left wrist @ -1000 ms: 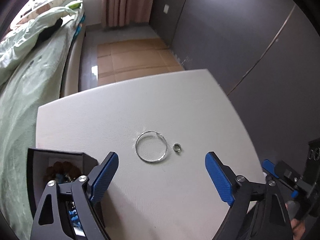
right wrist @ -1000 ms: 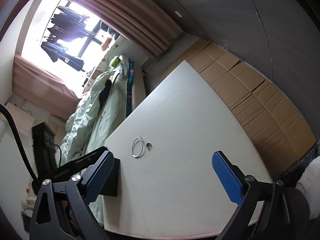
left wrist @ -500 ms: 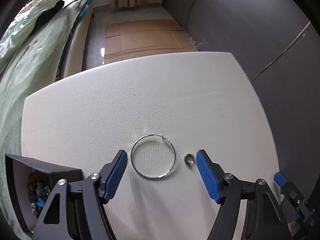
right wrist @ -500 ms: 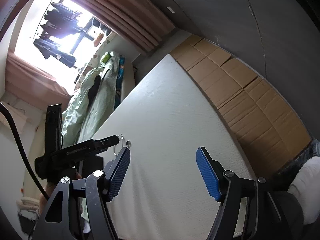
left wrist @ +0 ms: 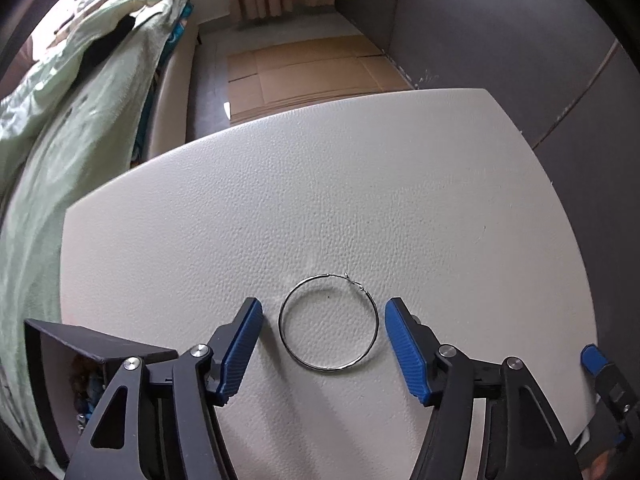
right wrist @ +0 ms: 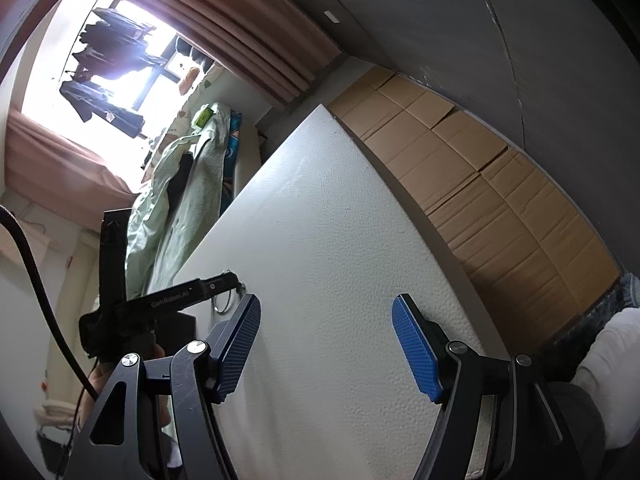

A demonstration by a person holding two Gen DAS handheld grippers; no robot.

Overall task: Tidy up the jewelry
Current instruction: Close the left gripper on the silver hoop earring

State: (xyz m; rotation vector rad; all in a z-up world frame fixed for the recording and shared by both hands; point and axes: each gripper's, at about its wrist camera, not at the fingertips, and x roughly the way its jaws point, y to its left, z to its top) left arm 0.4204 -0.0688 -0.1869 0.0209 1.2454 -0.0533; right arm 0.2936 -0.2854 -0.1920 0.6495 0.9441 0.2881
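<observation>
A thin silver hoop earring lies flat on the white textured table. My left gripper points steeply down over it, one blue finger on each side. Its jaws are closing; a narrow gap still shows between each pad and the wire. A small silver ring is mostly hidden behind the right finger. An open black jewelry box holding beads stands at the lower left. In the right wrist view my right gripper hangs open over bare table, with the left gripper's black body to its left.
A bed with a pale green quilt runs along the table's left side. Flattened cardboard covers the floor beyond the far edge, and dark wall panels stand to the right. The right gripper's blue tip shows near the table's right edge.
My left gripper has come down over the hoop and narrowed its jaws around it; the small ring has slipped behind its right finger. The right gripper's jaws have narrowed and it has sunk slightly.
</observation>
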